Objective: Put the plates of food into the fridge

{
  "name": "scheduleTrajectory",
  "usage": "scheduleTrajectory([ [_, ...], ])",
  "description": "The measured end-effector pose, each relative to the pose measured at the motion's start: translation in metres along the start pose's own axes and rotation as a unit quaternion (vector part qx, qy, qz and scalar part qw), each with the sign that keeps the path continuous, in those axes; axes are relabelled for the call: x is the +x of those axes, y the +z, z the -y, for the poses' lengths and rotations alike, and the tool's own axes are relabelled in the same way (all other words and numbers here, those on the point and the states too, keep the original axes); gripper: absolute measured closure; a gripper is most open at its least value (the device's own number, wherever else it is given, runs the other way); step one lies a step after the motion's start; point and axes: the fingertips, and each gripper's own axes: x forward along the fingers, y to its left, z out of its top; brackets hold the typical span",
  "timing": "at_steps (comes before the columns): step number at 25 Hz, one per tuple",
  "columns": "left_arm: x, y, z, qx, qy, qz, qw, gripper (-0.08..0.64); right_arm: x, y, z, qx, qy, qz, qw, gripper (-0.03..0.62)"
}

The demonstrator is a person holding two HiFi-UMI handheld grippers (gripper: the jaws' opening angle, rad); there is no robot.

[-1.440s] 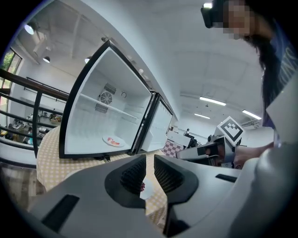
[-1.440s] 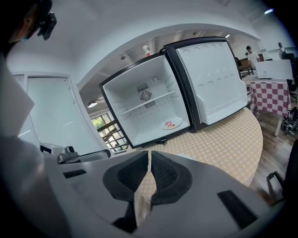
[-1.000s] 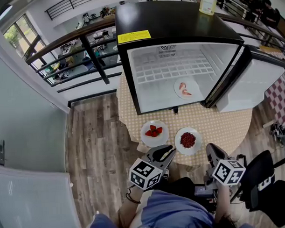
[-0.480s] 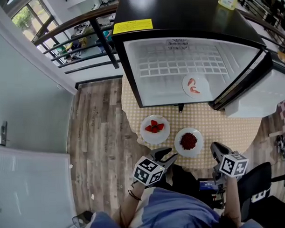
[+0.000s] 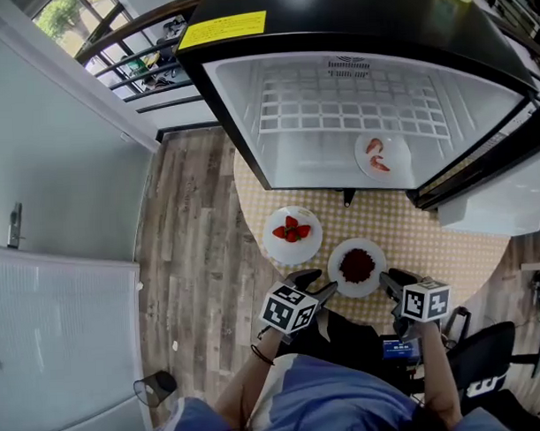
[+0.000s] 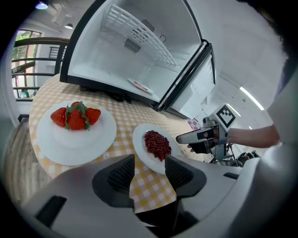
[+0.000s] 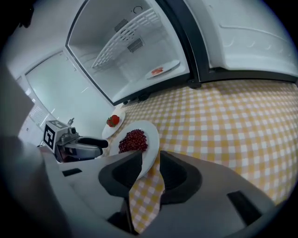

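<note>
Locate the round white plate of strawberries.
Head view: the white strawberry plate sits on the checked table, left of the red-berry plate, before the fridge.

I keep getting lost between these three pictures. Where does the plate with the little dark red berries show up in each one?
Head view: the berry plate sits low, a little right of centre.
Left gripper view: berry plate just right of centre, below the middle.
Right gripper view: berry plate left of centre, just below the middle.
Shared landmark: the strawberry plate, always to its left.
</note>
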Motion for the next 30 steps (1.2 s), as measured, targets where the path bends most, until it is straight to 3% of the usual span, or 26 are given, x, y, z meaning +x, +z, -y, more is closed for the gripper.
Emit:
scheduleTrajectory([
  [8,0.016,-0.006,-0.003,-0.023,0.032,-0.015,0.9991,0.362,0.013,-0.008,-0.001,-0.037,0.013,-0.028,0.999,0.480],
  [13,0.024,-0.005,0.001,-0.010,0.041,-0.027,0.9988,0.359,0.013,-0.008,0.000,-0.017,0.023,-0.022,0.999,0.480],
  [16,0.024,-0.004,-0.002,-0.022,0.049,-0.021,0.9983,0.359,0.014,-0.008,0.002,-0.009,0.022,-0.016,1.000,0.489],
  [19,0.025,-0.002,-0.003,-0.042,0.053,-0.010,0.9976,0.359,0.015,-0.007,0.003,0.020,0.028,-0.013,0.999,0.506],
  [24,0.020,-0.003,-0.005,-0.025,0.073,-0.010,0.9969,0.359,0.011,-0.006,-0.001,0.099,0.047,-0.008,0.994,0.537],
  [30,0.007,0.020,-0.008,-0.016,0.082,0.029,0.9961,0.359,0.005,0.009,-0.013,0.138,0.074,0.018,0.988,0.551],
])
